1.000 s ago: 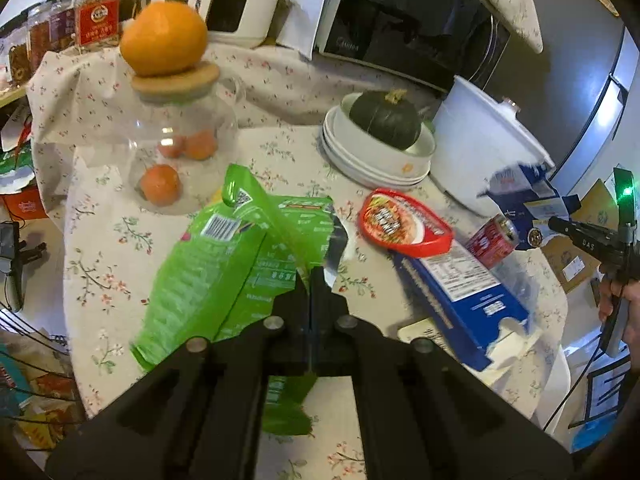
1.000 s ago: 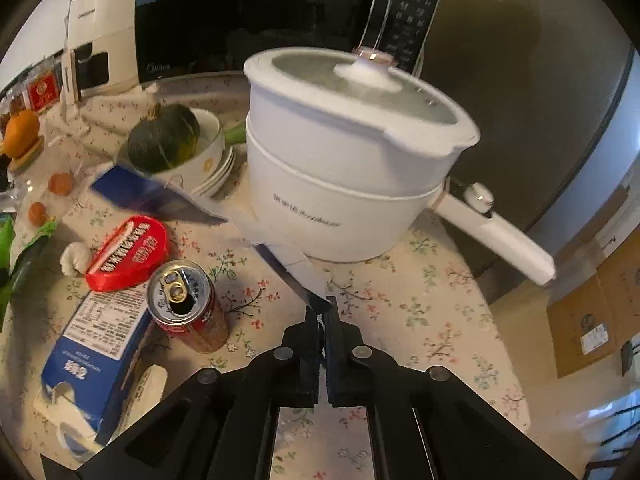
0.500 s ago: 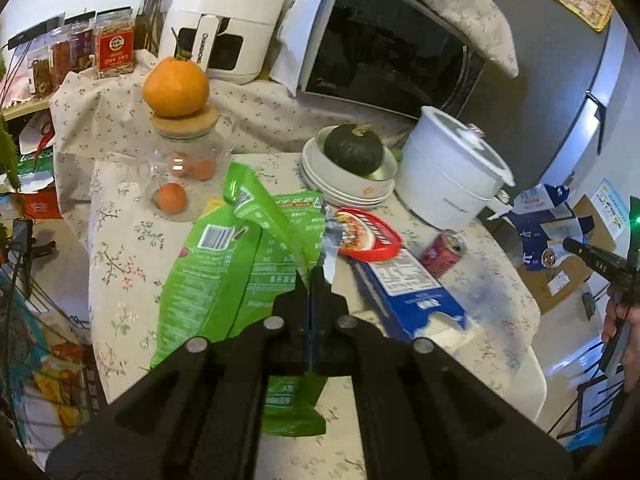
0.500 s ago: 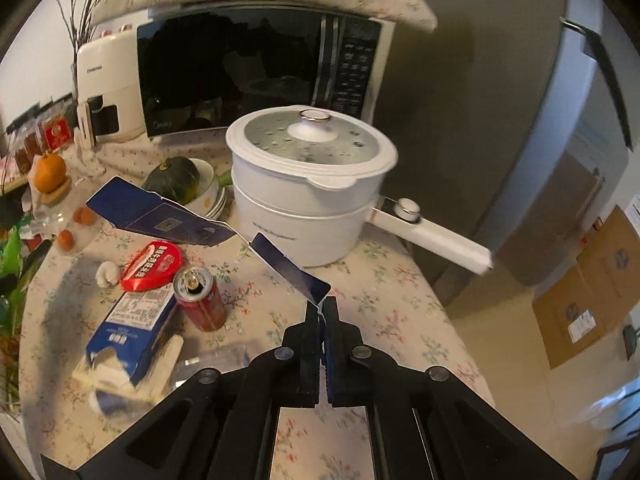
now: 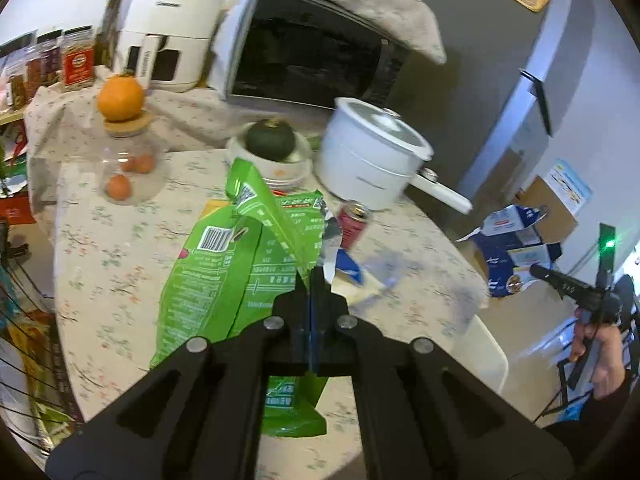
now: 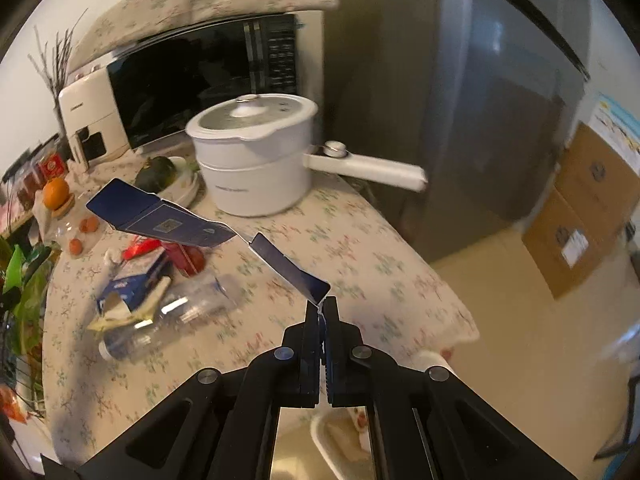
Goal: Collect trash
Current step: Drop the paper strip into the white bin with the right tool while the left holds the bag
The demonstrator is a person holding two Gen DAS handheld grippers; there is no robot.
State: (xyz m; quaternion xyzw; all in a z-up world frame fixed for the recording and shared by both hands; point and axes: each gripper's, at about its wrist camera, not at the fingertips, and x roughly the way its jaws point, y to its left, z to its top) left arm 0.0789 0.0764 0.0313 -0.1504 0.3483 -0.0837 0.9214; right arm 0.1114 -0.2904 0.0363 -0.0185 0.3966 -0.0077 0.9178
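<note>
My left gripper is shut on a crumpled green snack bag, which hangs lifted above the flowered table. My right gripper is shut on the corner of a flattened dark blue carton, held up over the table's right side; the same blue carton shows at the right of the left wrist view, with the person's hand behind it. On the table lie a red can, a blue milk carton, a clear plastic bottle and a red lidded tub.
A white electric pot with a long handle stands at the back, beside a squash in stacked bowls. A glass jar with an orange on top, a microwave and an air fryer are further back. Cardboard boxes sit on the floor right.
Both grippers have pulled back and up from the table, carrying the green bag and the blue carton with them. The table and its objects look smaller and farther away.
</note>
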